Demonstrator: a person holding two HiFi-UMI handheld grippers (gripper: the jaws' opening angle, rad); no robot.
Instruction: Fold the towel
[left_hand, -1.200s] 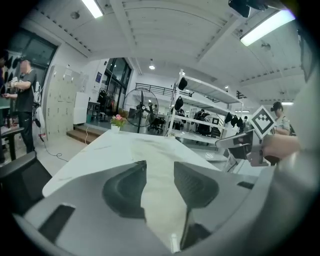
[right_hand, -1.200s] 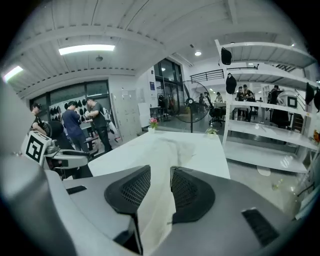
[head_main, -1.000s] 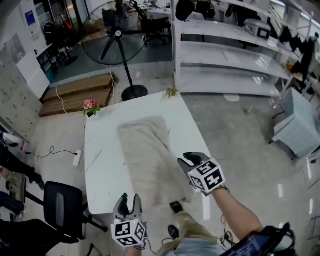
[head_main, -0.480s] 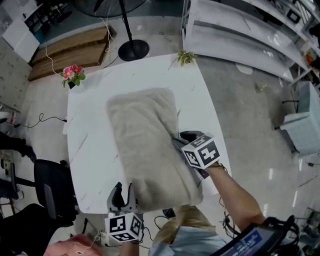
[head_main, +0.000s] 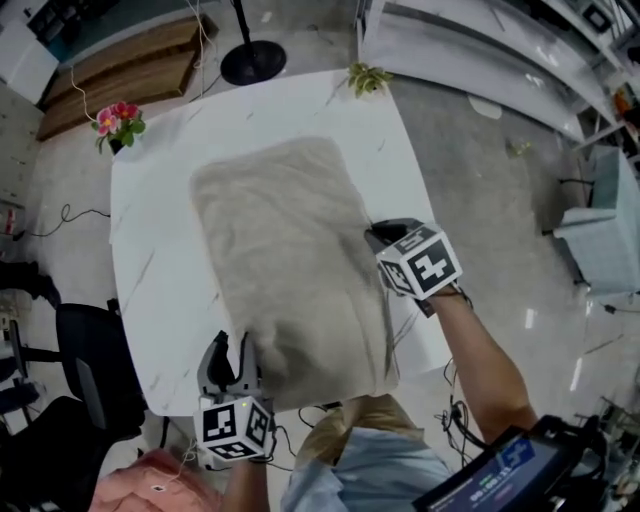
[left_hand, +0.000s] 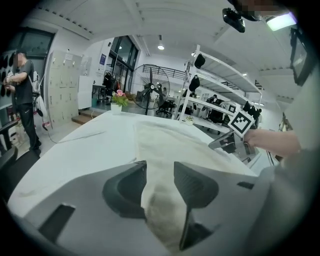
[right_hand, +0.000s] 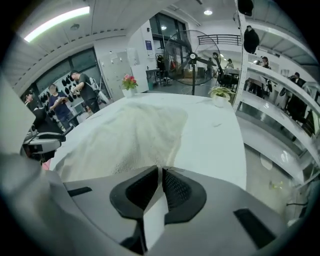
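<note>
- The towel (head_main: 290, 250) lies spread along the middle of the table (head_main: 150, 270), its near end reaching the table's near edge.
- The left gripper (head_main: 232, 342) sits at the table's near edge, clenched on the towel's near left corner, with bunched cloth filling the gap between its jaws.
- The right gripper (head_main: 378, 235) is over the table's right side. Its jaws have just been closing and now pinch a thin fold of the towel's right edge.
- Pink flowers (head_main: 117, 120) stand at the table's far left corner, and a small green plant (head_main: 368, 78) stands at its far right corner.
</note>
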